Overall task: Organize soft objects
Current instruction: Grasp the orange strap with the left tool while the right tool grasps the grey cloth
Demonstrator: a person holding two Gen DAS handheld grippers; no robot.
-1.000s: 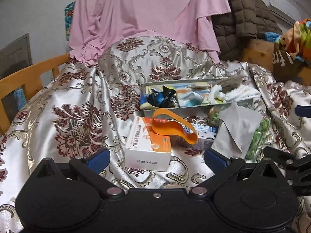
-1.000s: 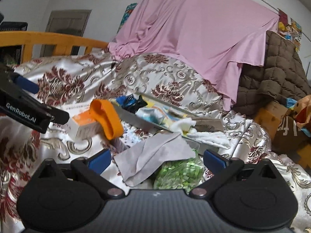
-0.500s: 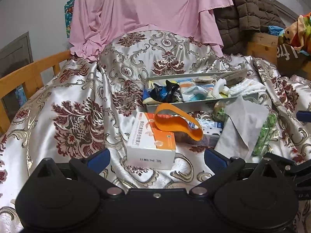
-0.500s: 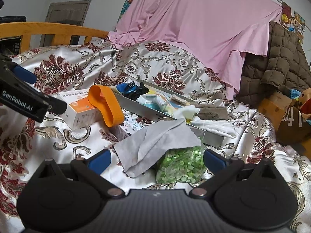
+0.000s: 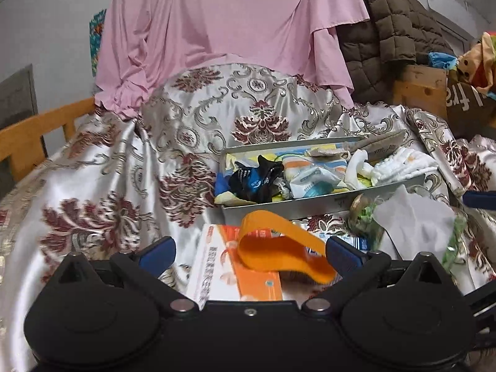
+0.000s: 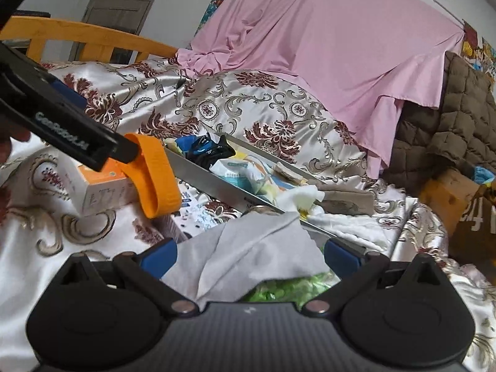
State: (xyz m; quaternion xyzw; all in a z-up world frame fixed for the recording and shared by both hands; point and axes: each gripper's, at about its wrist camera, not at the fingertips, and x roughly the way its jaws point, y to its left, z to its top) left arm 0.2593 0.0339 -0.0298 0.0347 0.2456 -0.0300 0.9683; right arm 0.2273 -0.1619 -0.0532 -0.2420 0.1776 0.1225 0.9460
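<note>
A bed (image 5: 102, 167) under a shiny floral cover fills the room, a pink sheet (image 5: 223, 24) draped behind. A grey tray (image 5: 316, 204) holds socks and small cloths. The left gripper (image 5: 249, 249) has its jaws spread around an orange band (image 5: 279, 248) on a box (image 5: 214, 266). The right gripper (image 6: 249, 255) has its jaws spread around a limp grey cloth (image 6: 248, 254).

light: soft, even indoor | glare: satin sheen | blur: slight motion | edges: fisheye bending, dark corners

Orange-and-white box (image 5: 229, 274) lower end hidden behind tool body, green bag (image 6: 285, 288) mostly under grey cloth (image 6: 248, 257)
</note>
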